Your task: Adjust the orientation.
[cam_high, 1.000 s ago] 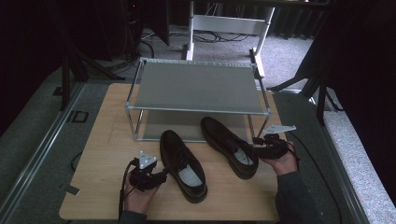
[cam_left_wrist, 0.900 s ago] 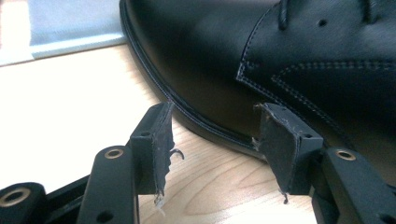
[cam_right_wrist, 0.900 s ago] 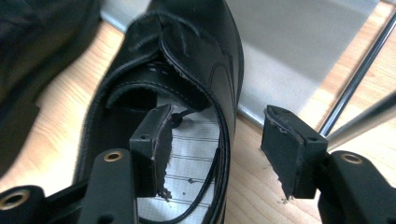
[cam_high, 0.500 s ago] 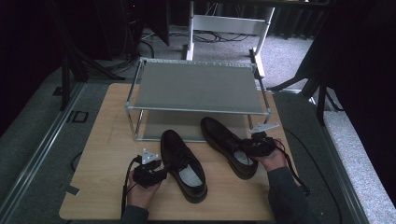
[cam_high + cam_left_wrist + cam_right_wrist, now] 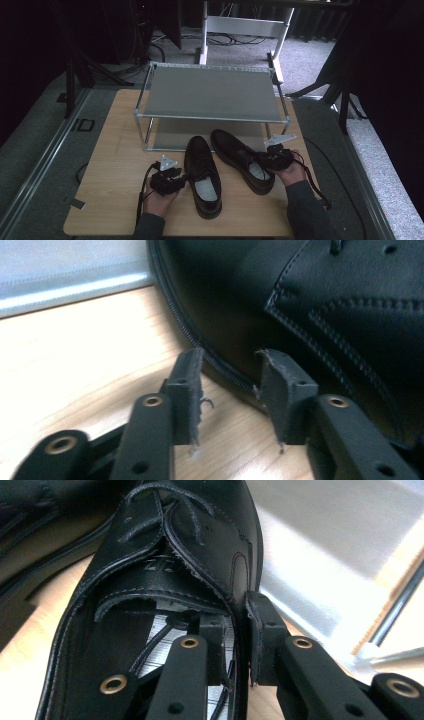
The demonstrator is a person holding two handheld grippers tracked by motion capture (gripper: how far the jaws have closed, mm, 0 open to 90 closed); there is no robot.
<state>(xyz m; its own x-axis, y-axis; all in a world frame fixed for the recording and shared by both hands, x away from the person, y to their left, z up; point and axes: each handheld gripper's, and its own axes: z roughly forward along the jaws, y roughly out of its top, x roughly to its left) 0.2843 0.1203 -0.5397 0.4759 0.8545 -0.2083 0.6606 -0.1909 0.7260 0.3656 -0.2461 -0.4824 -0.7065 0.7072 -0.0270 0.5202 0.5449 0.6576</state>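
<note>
We take the two-tier shoe rack [image 5: 212,95] as our landmark. Since a second ago, our right gripper [image 5: 267,159] has come in from the table's right edge, off the rack's right front leg, to the right shoe [image 5: 240,159], which lies slanted just in front of the rack's lower shelf. Its jaws have just been closing, and the shoe's side wall is now between them: in the right gripper view one pad sits inside the opening and the other outside, pinching the leather collar [image 5: 239,605] beside the laces.

Our left gripper [image 5: 176,178] has also moved in, toward the left shoe [image 5: 202,172], which lies in front of the rack, toe pointing at it, just beside the right shoe. Its jaws narrowed earlier in that second and now stand partly apart. In the left gripper view the shoe's welted sole edge [image 5: 220,365] runs between the two pads, one pad over the wooden table [image 5: 75,365] and the other against the black upper; we cannot tell whether they press on it yet.

Both shoes lie where they did a second ago.

As for writing, a faint embossed mark shows on the right shoe's tongue [image 5: 157,566], too dim to read.
</note>
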